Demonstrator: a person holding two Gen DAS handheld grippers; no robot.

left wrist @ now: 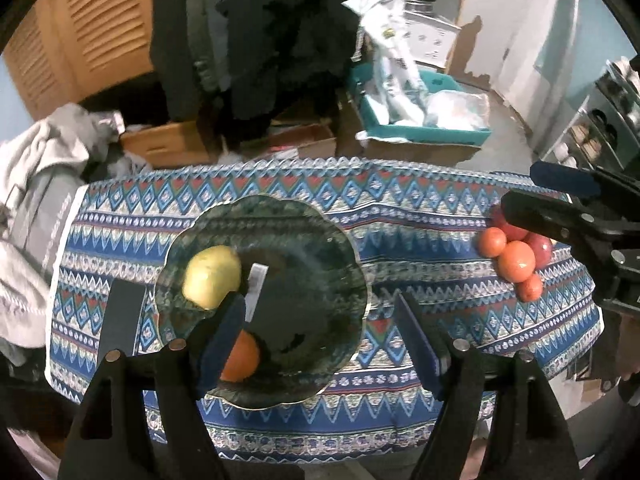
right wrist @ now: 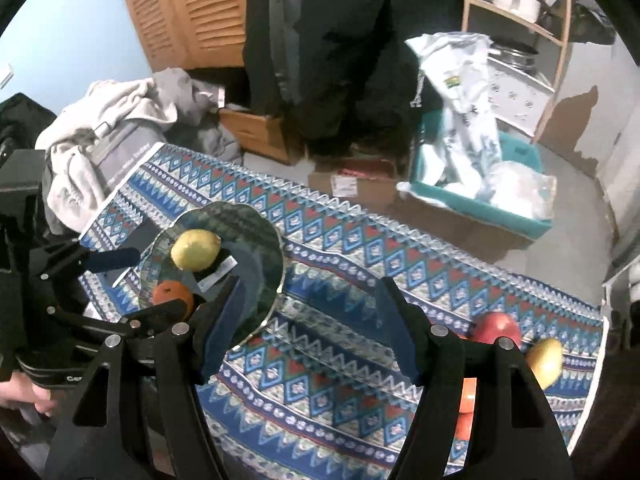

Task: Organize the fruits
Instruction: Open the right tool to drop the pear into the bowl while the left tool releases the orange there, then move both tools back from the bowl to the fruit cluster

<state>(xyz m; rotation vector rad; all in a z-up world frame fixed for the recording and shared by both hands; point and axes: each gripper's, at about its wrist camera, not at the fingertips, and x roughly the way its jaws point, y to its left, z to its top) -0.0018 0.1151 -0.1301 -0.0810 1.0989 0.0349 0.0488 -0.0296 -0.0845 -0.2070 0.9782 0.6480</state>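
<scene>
My left finger (left wrist: 224, 332) hides half the orange (left wrist: 242, 356); my right finger covers orange fruits (right wrist: 468, 404) beside it.

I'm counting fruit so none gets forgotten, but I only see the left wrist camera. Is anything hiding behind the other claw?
Observer: Yes, a yellow fruit lies on the tablecloth beside the red apple.
Operator: Is that claw holding something?
Observer: No, the right claw is open, with only cloth showing between its fingers.
Operator: Who holds my claw?
Observer: A hand shows at the picture's edge, behind the left claw.
</scene>
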